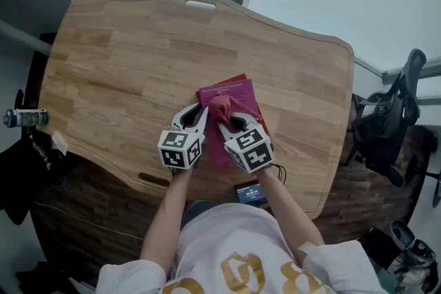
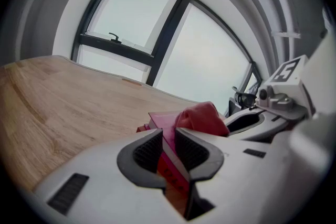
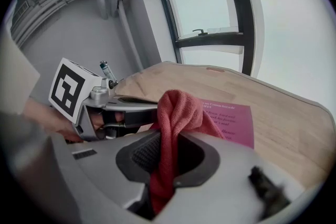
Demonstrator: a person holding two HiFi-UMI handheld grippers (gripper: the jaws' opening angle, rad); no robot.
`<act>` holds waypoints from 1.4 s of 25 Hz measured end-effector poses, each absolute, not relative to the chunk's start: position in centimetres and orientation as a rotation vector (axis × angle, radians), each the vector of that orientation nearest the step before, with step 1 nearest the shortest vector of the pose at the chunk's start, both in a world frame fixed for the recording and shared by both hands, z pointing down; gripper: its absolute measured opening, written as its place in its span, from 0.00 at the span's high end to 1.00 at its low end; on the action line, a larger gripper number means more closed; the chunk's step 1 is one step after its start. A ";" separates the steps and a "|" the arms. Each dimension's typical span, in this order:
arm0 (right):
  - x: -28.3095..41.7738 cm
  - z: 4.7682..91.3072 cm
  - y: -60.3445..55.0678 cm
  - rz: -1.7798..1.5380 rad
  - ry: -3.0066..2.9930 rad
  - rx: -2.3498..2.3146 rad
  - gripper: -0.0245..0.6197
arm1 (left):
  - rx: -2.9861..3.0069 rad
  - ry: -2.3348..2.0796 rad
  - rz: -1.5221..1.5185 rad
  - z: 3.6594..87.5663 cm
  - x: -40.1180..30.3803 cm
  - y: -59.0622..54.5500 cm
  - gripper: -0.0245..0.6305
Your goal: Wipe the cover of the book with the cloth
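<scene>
A magenta book (image 1: 233,94) lies on the wooden table (image 1: 138,58), near its front edge. My left gripper (image 1: 200,119) is shut on the book's left edge (image 2: 167,150), pinching cover and pages between its pads. A red cloth (image 1: 220,107) sits bunched on the cover, and my right gripper (image 1: 226,122) is shut on it. In the right gripper view the cloth (image 3: 173,118) hangs through the jaws above the printed cover (image 3: 231,120). From the left gripper view the cloth (image 2: 202,118) shows as a lump beside the right gripper's body (image 2: 273,107).
A small dark device with a lit screen (image 1: 251,193) lies at the table's front edge by the person's torso. A black office chair (image 1: 389,124) stands to the right. A bottle (image 1: 24,118) sits off the table's left side. Windows run behind the table.
</scene>
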State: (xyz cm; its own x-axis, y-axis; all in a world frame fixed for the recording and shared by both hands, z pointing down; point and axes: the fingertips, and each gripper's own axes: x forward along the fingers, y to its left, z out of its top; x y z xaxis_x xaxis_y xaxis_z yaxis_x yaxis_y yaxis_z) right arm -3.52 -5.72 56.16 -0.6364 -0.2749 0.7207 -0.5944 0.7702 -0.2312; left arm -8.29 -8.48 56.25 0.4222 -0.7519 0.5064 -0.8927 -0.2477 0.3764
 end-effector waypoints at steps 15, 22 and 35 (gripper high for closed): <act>-4.8 56.0 -7.6 0.530 -2.281 0.623 0.86 | 2.047 -1.385 0.283 56.2 -8.3 -8.4 0.84; -5.3 56.2 -8.6 0.544 -2.282 0.630 0.86 | 2.044 -1.381 0.271 56.3 -8.4 -8.4 0.84; -5.2 56.1 -9.7 0.559 -2.285 0.647 0.86 | 2.052 -1.377 0.275 56.2 -8.3 -8.3 0.84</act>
State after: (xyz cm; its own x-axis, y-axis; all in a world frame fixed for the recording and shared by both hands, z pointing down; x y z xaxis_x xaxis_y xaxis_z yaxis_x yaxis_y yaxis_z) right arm -5.19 -9.70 56.13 -0.6398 -0.2903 0.7116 -0.5859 0.7835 -0.2071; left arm -8.32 -8.35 56.22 0.4282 -0.7522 0.5008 -0.8868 -0.2432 0.3930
